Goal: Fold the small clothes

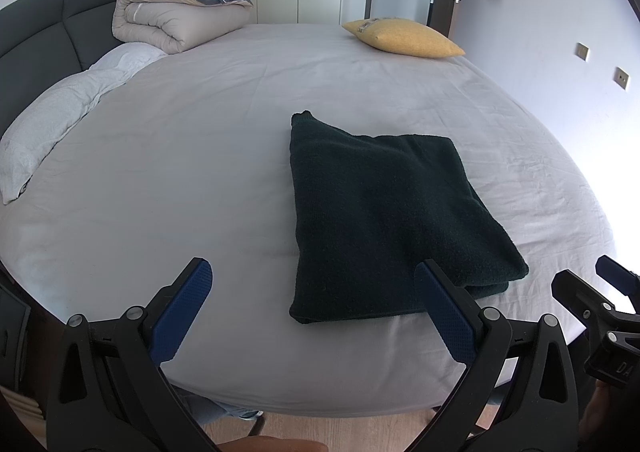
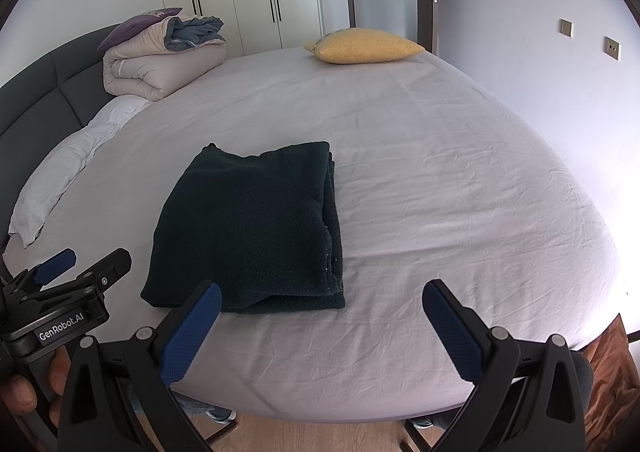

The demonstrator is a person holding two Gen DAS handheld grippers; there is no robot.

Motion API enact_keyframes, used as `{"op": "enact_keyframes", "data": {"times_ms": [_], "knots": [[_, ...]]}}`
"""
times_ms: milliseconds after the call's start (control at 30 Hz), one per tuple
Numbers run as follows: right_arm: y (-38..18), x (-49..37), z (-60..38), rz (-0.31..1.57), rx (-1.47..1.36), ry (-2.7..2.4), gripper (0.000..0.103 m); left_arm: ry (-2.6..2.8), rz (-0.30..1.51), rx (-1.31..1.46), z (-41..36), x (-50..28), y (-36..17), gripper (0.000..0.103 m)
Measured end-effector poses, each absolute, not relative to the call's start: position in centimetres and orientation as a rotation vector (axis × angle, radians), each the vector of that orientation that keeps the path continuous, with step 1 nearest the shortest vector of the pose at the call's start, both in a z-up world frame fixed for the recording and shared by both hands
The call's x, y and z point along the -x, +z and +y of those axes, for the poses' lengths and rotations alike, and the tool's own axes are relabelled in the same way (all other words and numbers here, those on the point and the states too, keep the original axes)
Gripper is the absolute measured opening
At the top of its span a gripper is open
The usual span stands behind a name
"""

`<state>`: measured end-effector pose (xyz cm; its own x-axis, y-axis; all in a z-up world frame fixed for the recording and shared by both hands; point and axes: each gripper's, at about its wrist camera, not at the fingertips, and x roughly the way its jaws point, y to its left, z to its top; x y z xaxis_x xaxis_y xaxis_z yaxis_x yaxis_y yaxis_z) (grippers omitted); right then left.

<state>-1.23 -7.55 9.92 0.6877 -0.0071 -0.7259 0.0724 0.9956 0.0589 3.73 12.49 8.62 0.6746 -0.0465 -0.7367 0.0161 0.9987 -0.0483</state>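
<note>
left wrist view: a dark green knitted garment lies folded into a thick rectangle on the grey sheet of a bed, near the front edge and right of centre; the left gripper hangs above the near edge of the mattress with its blue-padded fingers spread wide and nothing between them, its right finger overlapping the garment's near right corner in the picture, though contact cannot be told; the garment's long axis runs from the near edge away toward the far side of the bed, leaning a little left at the far end, where a small corner pokes out; a rolled duvet and a yellow cushion sit well apart at the far side

right wrist view: the right gripper is likewise released and empty, hovering just short of the garment's near right corner; stacked layer edges show along its right side, the smoother fold on its left; the left gripper appears at lower left, held in a hand; the fold looks essentially done, and the next move would call for a last half-fold along the short axis or squaring up the stray far corner
</note>
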Motion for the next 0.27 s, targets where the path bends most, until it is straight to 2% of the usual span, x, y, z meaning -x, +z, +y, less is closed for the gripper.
{"op": "enact_keyframes", "data": {"times_ms": [267], "knots": [[9.77, 1.28, -7.59, 0.815, -0.089, -0.042, 0.103, -0.034, 0.828, 0.030, 12.46, -3.82, 8.30, 0.103]]}}
